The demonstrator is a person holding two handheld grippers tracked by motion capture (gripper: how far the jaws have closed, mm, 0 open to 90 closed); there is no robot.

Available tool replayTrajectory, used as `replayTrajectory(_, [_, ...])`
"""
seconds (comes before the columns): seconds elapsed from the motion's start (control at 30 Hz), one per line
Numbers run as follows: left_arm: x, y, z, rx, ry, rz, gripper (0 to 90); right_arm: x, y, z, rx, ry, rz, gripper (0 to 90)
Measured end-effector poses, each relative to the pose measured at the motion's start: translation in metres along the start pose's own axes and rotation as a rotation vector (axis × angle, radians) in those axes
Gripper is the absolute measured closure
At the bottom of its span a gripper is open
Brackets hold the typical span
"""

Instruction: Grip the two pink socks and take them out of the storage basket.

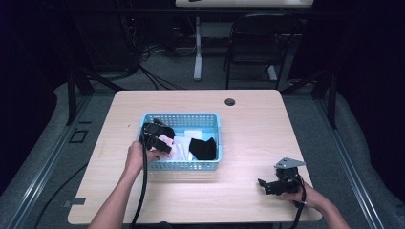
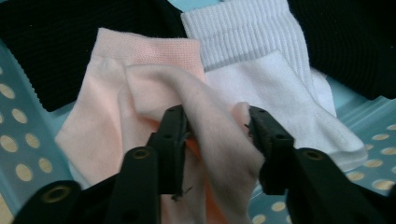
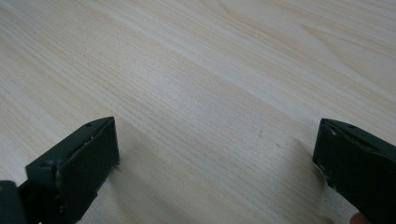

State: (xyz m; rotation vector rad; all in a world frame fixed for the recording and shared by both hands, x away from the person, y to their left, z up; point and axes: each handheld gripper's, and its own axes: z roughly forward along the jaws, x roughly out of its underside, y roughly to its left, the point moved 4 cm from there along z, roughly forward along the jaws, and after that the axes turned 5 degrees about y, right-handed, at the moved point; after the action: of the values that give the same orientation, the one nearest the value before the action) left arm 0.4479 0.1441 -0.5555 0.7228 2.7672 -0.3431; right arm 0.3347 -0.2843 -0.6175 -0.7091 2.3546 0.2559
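Pink sock [image 2: 154, 93] fold between left jaws

Left gripper [image 2: 217, 128] pinching, right gripper [image 3: 215, 154] agape

Pale pink sock [image 2: 154, 98], bunched fold raised, lying in blue basket [image 1: 210, 164]

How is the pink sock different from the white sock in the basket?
The pink sock is pale pink, and the white sock is white. The pink sock is bunched up in a fold between the jaws of the left gripper, while the white sock lies flat with nothing gripping it. The white sock has a ribbed cuff; the pink sock's cuff looks like fine mesh. Both are short socks lying side by side in the blue basket.
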Motion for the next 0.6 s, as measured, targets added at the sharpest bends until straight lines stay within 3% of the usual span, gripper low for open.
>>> replayTrajectory(0.2, [-0.001, 0.001, -0.002, -0.010, -0.012, 0.019, 78.9, 0.000, 0.000, 0.000, -0.003, -0.002, 0.002, 0.0])
replayTrajectory(0.4, [-0.003, 0.000, -0.018, -0.002, -0.049, 0.054, 81.9, 0.000, 0.000, 0.000, 0.002, -0.001, 0.003, 0.0])
replayTrajectory(0.6, [-0.005, 0.000, -0.025, 0.017, -0.042, 0.079, 81.7, 0.000, 0.000, 0.000, 0.002, -0.001, 0.003, 0.0])
